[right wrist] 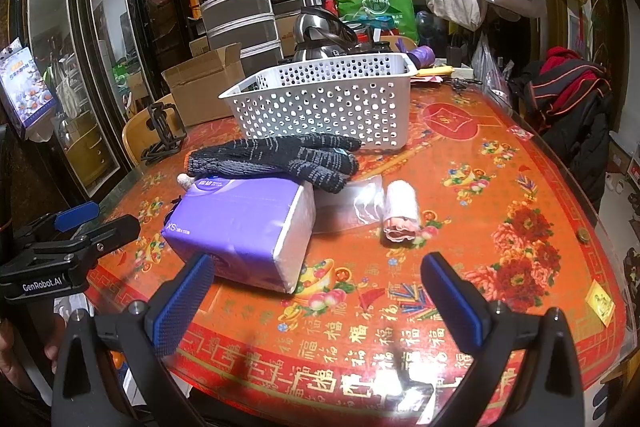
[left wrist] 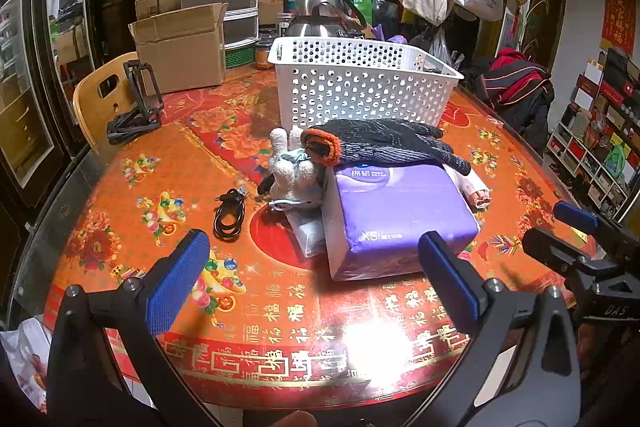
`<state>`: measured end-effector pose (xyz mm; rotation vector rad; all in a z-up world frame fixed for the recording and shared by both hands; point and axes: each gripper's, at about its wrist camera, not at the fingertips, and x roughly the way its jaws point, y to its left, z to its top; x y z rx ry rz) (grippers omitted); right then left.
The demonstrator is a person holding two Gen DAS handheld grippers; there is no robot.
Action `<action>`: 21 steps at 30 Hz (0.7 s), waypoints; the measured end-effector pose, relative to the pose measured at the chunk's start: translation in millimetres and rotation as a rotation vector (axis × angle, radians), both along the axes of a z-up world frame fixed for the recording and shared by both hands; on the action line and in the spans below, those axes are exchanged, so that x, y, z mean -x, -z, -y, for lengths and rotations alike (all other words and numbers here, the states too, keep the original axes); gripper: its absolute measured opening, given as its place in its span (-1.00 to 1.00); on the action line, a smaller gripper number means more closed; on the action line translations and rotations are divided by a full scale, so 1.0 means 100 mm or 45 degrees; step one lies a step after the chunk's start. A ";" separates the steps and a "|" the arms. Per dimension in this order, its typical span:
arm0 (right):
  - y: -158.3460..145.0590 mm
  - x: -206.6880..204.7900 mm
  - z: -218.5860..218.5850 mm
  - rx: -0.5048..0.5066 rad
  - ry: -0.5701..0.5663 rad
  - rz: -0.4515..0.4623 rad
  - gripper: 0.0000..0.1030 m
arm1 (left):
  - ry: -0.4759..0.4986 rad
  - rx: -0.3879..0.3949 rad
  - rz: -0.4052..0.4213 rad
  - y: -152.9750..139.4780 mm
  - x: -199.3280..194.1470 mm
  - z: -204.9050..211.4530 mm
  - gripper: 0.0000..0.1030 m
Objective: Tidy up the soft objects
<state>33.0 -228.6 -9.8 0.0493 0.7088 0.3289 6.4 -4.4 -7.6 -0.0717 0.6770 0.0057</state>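
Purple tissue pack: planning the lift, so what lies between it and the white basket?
Black knit gloves lie there, draped over the pack's far edge, short of the basket; right wrist view.

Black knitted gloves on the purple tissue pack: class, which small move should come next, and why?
Probably bring the open left gripper forward and up to the black gloves. They lie loose atop the purple tissue pack, nearest the white basket, and neither gripper holds anything.

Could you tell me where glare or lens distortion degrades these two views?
Left wrist view: a bright glare patch on the table washes out the printed characters in front of the purple tissue pack; cabinet edges bow at the rim. Right wrist view: milder glare on the near table edge; similar fisheye curvature.
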 end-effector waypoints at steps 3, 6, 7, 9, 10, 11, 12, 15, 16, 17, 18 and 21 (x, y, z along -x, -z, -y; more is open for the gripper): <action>0.01 0.00 0.00 0.000 -0.001 -0.001 1.00 | 0.000 -0.001 0.000 0.00 0.00 0.00 1.00; 0.02 -0.01 0.00 -0.001 -0.002 -0.003 1.00 | 0.001 -0.002 0.000 0.00 0.00 0.00 1.00; 0.02 -0.01 0.00 -0.001 -0.001 -0.004 1.00 | 0.002 -0.001 0.000 0.00 0.00 0.00 1.00; 0.03 -0.01 0.00 -0.002 -0.001 -0.005 1.00 | 0.001 0.000 0.001 0.00 0.00 0.00 1.00; 0.03 -0.01 0.00 -0.002 -0.001 -0.005 1.00 | 0.002 0.001 0.001 0.00 0.00 0.00 1.00; 0.03 -0.01 0.00 -0.002 -0.002 -0.004 1.00 | 0.002 0.004 0.004 0.00 0.00 0.00 1.00; 0.04 -0.01 0.00 -0.001 -0.002 -0.004 1.00 | 0.004 0.008 0.009 0.01 0.00 0.00 1.00; 0.04 -0.01 -0.01 -0.003 -0.002 -0.005 1.00 | 0.025 0.022 0.031 0.03 0.01 0.00 1.00; 0.04 -0.01 -0.01 -0.002 -0.002 -0.004 1.00 | 0.025 0.011 0.037 0.03 0.01 0.00 1.00; 0.05 -0.01 -0.01 -0.003 -0.002 -0.004 1.00 | 0.023 -0.006 0.045 0.03 0.01 0.01 1.00; 0.04 -0.01 -0.01 -0.006 -0.004 -0.005 1.00 | 0.016 -0.027 0.052 0.03 0.01 0.03 1.00; 0.04 -0.02 -0.01 -0.038 -0.017 0.005 1.00 | 0.021 -0.071 0.060 0.05 0.00 0.06 1.00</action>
